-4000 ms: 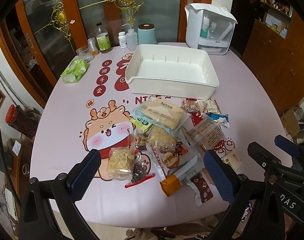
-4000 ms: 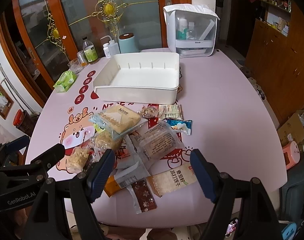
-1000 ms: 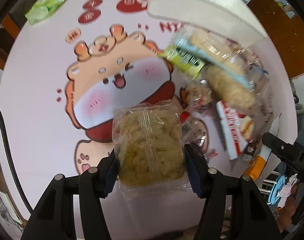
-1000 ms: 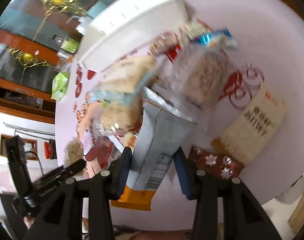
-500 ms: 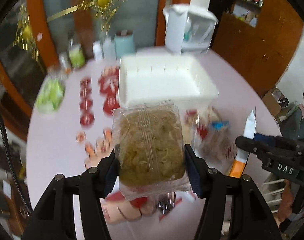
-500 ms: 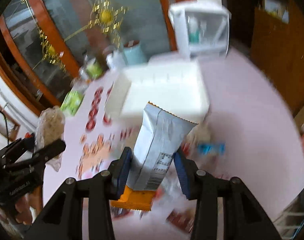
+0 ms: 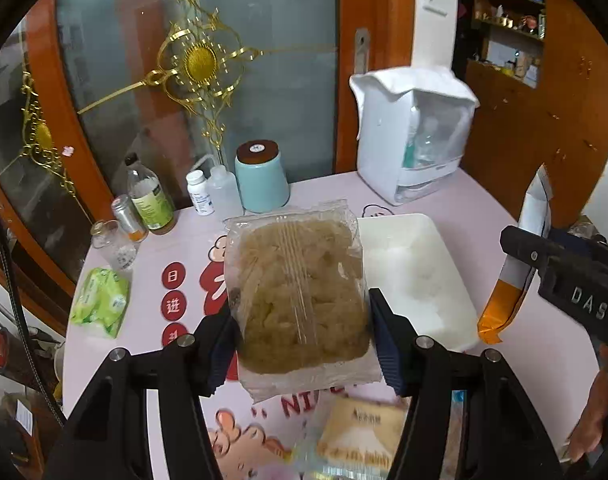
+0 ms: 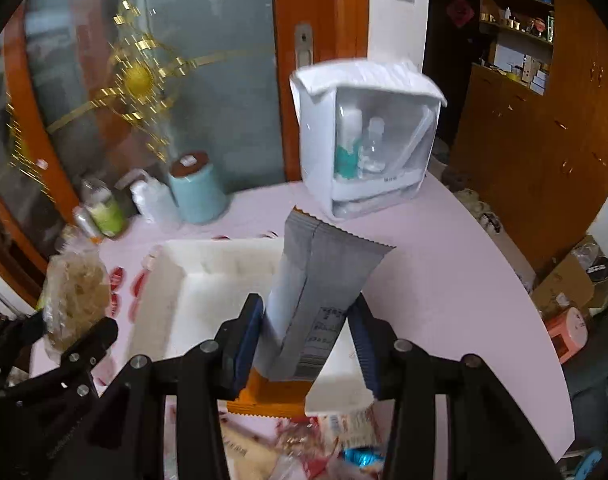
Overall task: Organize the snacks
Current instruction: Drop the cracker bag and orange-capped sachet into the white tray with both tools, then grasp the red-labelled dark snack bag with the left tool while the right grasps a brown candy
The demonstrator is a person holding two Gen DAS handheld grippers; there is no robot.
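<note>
My left gripper (image 7: 302, 342) is shut on a clear packet of tan crispy snack (image 7: 300, 292), held up above the table in front of the white tray (image 7: 416, 272). In the right wrist view my right gripper (image 8: 308, 344) is shut on a grey-and-orange snack packet (image 8: 316, 300), lifted over the white tray (image 8: 208, 280), which looks empty. The left gripper with its tan packet (image 8: 74, 292) shows at the left there; the right gripper's packet (image 7: 520, 264) shows at the right edge of the left wrist view. More snack packets (image 7: 360, 432) lie on the pink tablecloth below.
Behind the tray stand a teal canister (image 7: 262, 178), bottles (image 7: 148, 200), a glass jar (image 7: 112, 244) and a white cosmetics box (image 7: 414, 136). A green tissue pack (image 7: 100, 300) lies at the left. A glass door and wooden cabinets are beyond the round table's edge.
Both grippers rose from the snack pile with their packets and swung up and forward toward the tray, tilting from looking down at the table to looking across it.
</note>
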